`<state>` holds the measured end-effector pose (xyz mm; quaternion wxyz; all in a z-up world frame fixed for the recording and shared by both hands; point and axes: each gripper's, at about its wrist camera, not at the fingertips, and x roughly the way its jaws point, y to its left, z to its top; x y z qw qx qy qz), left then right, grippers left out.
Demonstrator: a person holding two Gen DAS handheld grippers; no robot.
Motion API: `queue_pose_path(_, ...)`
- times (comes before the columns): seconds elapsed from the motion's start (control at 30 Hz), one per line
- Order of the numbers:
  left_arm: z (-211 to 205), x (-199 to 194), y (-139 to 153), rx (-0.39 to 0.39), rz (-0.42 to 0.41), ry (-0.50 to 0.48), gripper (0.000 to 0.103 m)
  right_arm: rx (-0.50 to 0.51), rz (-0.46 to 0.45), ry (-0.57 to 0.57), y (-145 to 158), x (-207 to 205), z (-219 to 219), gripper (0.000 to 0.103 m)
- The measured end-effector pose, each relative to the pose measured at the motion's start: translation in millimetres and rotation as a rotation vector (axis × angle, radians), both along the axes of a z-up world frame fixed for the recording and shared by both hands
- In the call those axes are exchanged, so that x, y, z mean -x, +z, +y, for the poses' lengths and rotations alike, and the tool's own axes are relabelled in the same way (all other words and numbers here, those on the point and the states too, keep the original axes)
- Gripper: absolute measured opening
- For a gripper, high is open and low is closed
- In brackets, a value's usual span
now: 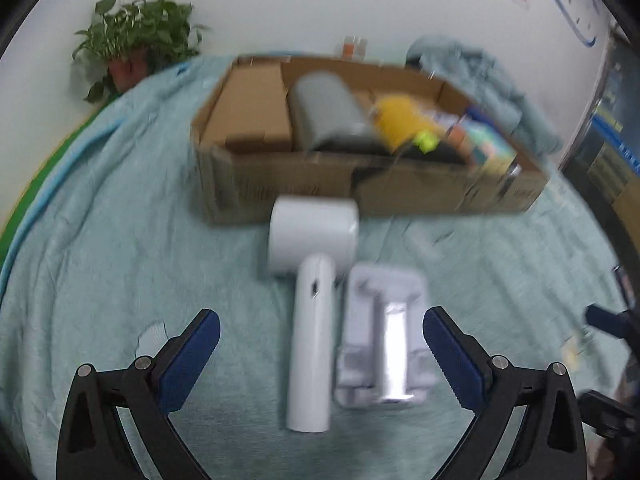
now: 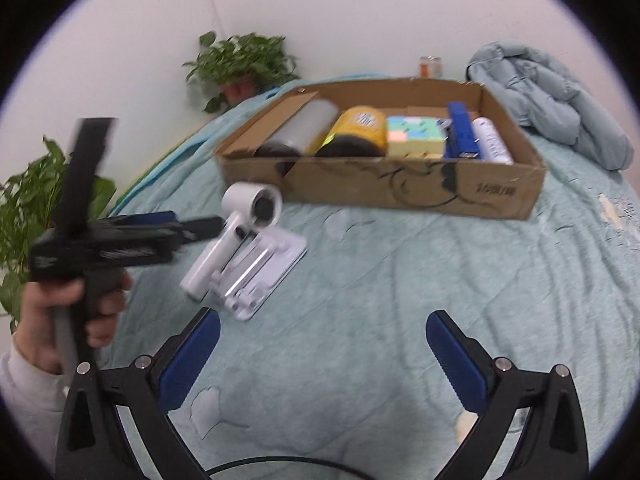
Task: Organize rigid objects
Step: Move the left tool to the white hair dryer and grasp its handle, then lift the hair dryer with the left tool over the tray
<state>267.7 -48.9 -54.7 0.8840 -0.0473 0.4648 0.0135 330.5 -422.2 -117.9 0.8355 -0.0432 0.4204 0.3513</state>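
A white hair dryer lies on the teal bedspread, handle toward me, beside a white folding stand. My left gripper is open, its blue pads on either side of both, above them. A cardboard box behind holds a grey cylinder, a yellow jar and coloured blocks. In the right wrist view the dryer and stand lie left of centre, the left gripper over them. My right gripper is open and empty over bare bedspread.
The box also holds a blue stapler and a white bottle. A bundled light-blue jacket lies at the back right. Potted plants stand by the wall at the left.
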Motion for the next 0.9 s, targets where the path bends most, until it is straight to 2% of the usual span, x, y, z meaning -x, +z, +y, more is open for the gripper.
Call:
queue_pose_path(0.07,3,1,-18,0.024,0.035,0.008,0.097,-0.002,0.023,0.026,-5,6,9,0.103)
queue_pose_path(0.13,5,4,-28,0.117,0.067,-0.006,0.09,-0.013,0.048,0.04,-9,9,18,0.103)
queue_pose_path(0.2,10,10,-32,0.215,0.078,-0.012,0.072,-0.021,0.059,0.051,-10,10,22,0.103)
queue_pose_path(0.27,12,17,-33,0.26,0.086,-0.008,0.064,-0.027,0.06,0.058,-11,11,24,0.103)
queue_pose_path(0.3,13,22,-32,0.265,0.081,-0.01,0.058,-0.027,0.059,0.057,-11,12,25,0.103)
queue_pose_path(0.43,14,32,-29,0.283,0.072,-0.014,0.05,-0.018,0.066,0.036,-14,9,18,0.103)
queue_pose_path(0.5,26,38,-29,0.309,0.075,0.01,0.036,-0.007,0.071,0.034,-16,9,15,0.103)
queue_pose_path(0.57,33,36,-32,0.335,0.072,0.016,0.034,0.008,0.071,0.038,-18,9,13,0.103)
queue_pose_path(0.63,34,33,-32,0.317,0.063,0.024,0.026,0.017,0.072,0.043,-20,9,13,0.103)
queue_pose_path(0.77,29,38,-29,0.287,0.077,0.036,0.025,0.022,0.077,0.056,-22,11,17,0.103)
queue_pose_path(0.9,15,60,-31,0.249,0.097,0.063,0.025,0.031,0.081,0.074,-22,15,24,0.102)
